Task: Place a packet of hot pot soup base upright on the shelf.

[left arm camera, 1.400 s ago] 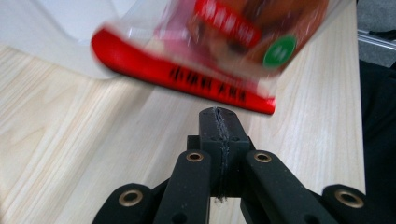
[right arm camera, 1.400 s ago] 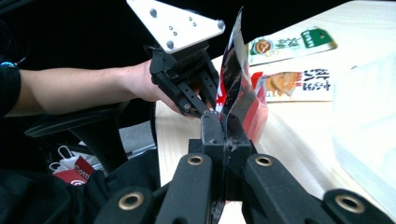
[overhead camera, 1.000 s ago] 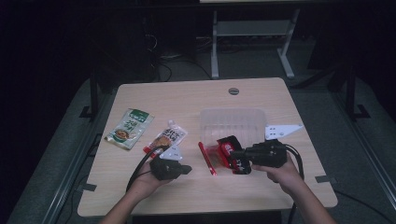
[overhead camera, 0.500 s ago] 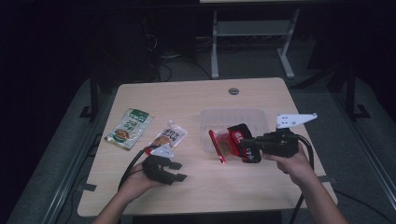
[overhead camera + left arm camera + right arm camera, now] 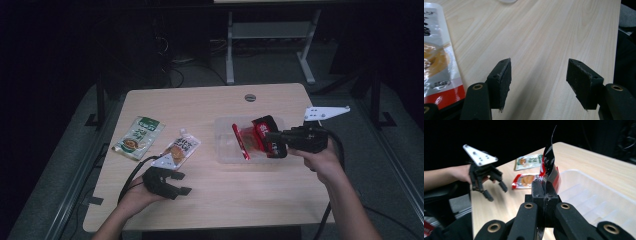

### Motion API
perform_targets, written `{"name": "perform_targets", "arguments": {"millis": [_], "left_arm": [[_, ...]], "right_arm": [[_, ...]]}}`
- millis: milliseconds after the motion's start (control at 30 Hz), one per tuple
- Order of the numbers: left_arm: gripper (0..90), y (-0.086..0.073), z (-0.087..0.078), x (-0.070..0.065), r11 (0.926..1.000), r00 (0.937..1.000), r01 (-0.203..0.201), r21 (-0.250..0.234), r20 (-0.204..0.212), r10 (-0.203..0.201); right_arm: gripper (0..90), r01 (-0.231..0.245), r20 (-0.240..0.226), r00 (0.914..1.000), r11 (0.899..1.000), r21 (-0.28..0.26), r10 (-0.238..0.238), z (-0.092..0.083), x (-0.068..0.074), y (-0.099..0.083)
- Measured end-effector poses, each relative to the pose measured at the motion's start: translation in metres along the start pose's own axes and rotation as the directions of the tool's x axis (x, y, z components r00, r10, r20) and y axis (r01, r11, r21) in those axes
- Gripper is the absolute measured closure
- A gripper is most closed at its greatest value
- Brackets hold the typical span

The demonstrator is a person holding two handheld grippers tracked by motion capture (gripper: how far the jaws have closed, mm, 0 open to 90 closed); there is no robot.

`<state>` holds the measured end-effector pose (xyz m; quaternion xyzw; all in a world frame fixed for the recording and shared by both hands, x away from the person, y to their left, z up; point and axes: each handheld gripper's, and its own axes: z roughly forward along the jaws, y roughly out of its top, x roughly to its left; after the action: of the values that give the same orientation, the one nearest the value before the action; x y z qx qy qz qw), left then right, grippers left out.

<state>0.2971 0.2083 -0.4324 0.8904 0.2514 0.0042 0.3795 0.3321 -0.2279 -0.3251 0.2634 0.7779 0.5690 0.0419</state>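
The right gripper (image 5: 274,141) has its jaws clamped on the edge of a red and black snack packet (image 5: 260,136), which hangs in the air above the clear plastic tray (image 5: 223,150) at the right middle of the wooden surface (image 5: 210,105). In the right gripper view the same packet (image 5: 549,161) stands up from between the closed jaws, its thin edge turned toward the camera, with the tray (image 5: 596,197) lying just behind it. The left gripper (image 5: 182,183) sits low over the near left part of the surface, held in the person's left hand (image 5: 135,197); its jaws have just been opening and now stand apart with bare wood between them, as the left gripper view shows. Just beyond that gripper lies an orange and white pouch (image 5: 178,150), and farther left, apart from it, a green and white sachet (image 5: 139,137). A small round grommet (image 5: 250,97) is set into the far side of the surface.
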Motion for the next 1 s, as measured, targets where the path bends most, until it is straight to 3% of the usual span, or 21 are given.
{"name": "perform_targets", "arguments": {"millis": [233,467,833,1000], "left_arm": [[35.7,-0.001,-0.001,0.002,0.9997,0.9994,-0.022,-0.004,-0.028,0.022],[35.7,-0.002,-0.001,0.004,0.9998,0.9994,-0.014,-0.013,-0.031,0.013],[35.7,-0.004,0.0,0.004,0.9999,0.9997,0.004,-0.013,-0.024,-0.004],[35.7,-0.004,0.0,0.004,0.9999,0.9997,0.004,-0.011,-0.023,-0.004]], "right_arm": [[89.9,-0.013,0.068,0.9976,1.0,-0.013,0.014,-0.009,-0.015,0.001],[89.8,-0.036,0.132,0.9906,0.999,-0.018,0.038,-0.023,-0.025,-0.007],[89.9,-0.061,0.183,0.9808,0.998,-0.033,0.066,-0.036,-0.036,-0.015],[89.9,-0.068,0.199,0.9776,0.998,-0.014,0.07,-0.035,-0.038,-0.019]]}}
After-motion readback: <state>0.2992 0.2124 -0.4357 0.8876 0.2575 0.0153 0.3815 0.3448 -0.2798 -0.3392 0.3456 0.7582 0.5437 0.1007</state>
